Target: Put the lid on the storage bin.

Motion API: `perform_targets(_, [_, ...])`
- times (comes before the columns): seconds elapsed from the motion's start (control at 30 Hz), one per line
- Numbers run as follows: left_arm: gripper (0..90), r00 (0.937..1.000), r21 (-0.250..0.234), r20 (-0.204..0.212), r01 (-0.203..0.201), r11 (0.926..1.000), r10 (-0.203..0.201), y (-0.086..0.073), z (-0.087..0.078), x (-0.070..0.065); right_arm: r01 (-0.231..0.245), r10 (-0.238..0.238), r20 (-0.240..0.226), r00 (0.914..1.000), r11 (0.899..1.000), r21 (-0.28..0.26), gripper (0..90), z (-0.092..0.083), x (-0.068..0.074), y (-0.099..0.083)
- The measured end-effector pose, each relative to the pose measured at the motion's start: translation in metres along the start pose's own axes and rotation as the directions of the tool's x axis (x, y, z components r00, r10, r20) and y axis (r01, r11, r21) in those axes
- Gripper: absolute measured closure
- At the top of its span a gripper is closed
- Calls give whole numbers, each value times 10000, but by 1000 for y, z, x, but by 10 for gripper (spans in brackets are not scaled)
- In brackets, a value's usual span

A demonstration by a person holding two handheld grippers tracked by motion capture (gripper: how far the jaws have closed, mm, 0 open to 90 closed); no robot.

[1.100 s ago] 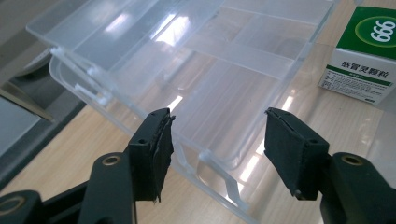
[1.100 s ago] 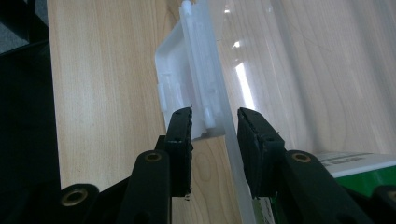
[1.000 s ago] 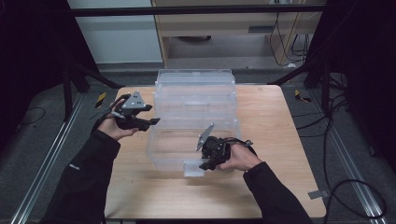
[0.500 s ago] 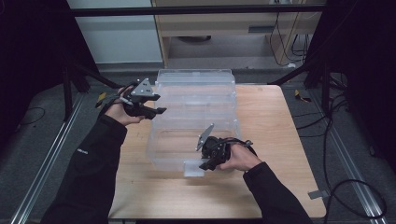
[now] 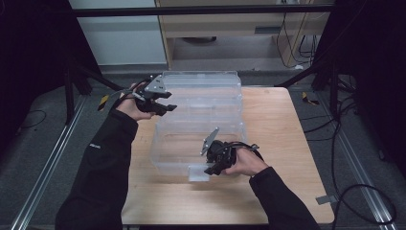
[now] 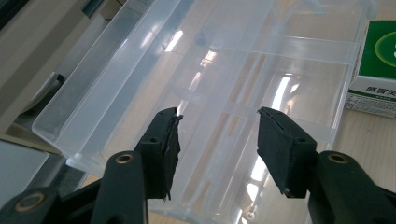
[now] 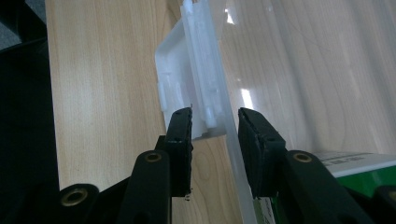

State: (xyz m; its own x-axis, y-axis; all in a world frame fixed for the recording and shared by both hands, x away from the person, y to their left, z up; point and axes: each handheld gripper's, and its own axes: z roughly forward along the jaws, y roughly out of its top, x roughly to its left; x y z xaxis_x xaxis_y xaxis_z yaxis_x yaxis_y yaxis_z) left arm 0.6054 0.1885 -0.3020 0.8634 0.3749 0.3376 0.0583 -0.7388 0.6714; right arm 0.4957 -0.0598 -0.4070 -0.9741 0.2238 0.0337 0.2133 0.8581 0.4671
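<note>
While the right gripper (image 5: 209, 162) sits low and centre in the high view, its jaws straddle the near wall of the clear plastic box (image 5: 201, 127) beside a white latch (image 5: 197, 173) — one jaw outside by the latch, the other inside. In the right gripper view the box wall (image 7: 223, 107) and latch (image 7: 184, 86) run up between the two black jaws; the gap is narrow, yet whether the pads actually press on the plastic I cannot tell.

At the upper left of the high view the left gripper (image 5: 165, 106) hovers at the box's left edge, where the raised lid (image 5: 203, 81) meets the base. Its jaws have just been closing but stand about half apart, and in the left gripper view nothing lies between them — the clear box (image 6: 224, 84) shows beyond and below the tips.

That box fills the middle of the wooden table (image 5: 282, 124), lid toward the top of the frame. A green and white carton (image 6: 376, 70) shows at the right edge of the left gripper view, and again at the lower right of the right gripper view.
</note>
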Motion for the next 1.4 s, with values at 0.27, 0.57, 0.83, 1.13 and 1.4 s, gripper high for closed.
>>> perform_targets(0.27, [531, 9997, 313, -50, -235, 9992, 237, 4, 10, 8, 46, -46, -21, 10000, 10000, -5, 658, 0, 0, 0])
perform_targets(0.57, [602, 9979, 394, 265, -605, 9974, 595, 6, 24, 8, 22, -22, -46, 10000, 10000, 5, 659, 0, -1, 0])
perform_targets(0.83, [649, 9972, 622, 587, -507, 9968, 470, 4, 30, 10, 0, 0, -54, 10000, 10000, 24, 659, 0, -1, 0])
perform_targets(1.13, [692, 9968, 809, 612, -571, 9951, 522, 3, 33, 11, 3, -3, -71, 10000, 10000, 19, 659, 0, -1, 0])
perform_targets(1.4, [712, 9937, 1176, 869, -805, 9898, 705, 6, 37, 16, -48, 48, -91, 9999, 10000, 32, 659, 0, -1, 1])
